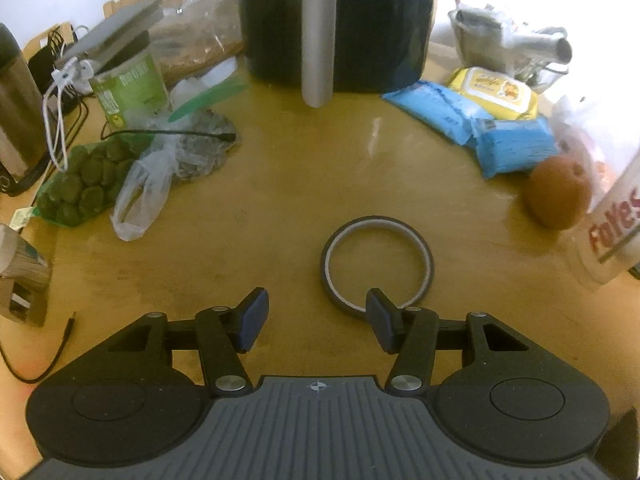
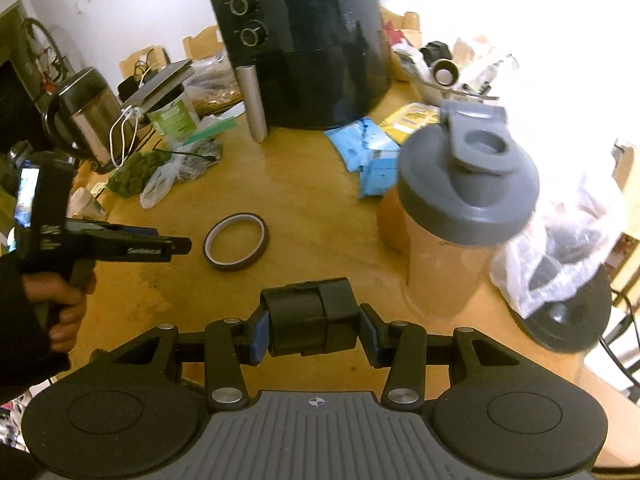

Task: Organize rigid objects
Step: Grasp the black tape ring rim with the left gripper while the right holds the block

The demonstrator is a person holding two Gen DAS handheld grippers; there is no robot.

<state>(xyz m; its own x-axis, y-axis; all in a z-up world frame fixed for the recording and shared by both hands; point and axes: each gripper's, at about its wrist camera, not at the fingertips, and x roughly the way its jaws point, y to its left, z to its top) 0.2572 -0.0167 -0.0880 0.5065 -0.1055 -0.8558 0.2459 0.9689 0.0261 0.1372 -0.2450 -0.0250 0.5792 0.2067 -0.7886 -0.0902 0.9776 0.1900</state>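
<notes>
A dark roll of tape (image 1: 377, 265) lies flat on the wooden table (image 1: 280, 200). My left gripper (image 1: 316, 318) is open and empty just short of it, its right finger tip in front of the roll's near rim. In the right wrist view the same tape roll (image 2: 235, 246) lies left of centre, with the left gripper (image 2: 176, 246) pointing at it from the left, held by a hand (image 2: 64, 300). My right gripper (image 2: 314, 332) is shut on a black blocky plastic object (image 2: 312, 318), held above the table.
A black air fryer (image 1: 336, 20) stands at the back. Bags of green items (image 1: 86, 184) and a green can (image 1: 132, 88) crowd the left. Blue packets (image 1: 480, 128) and a brown fruit (image 1: 558, 192) lie right. A grey-lidded shaker bottle (image 2: 460, 220) stands by the right gripper.
</notes>
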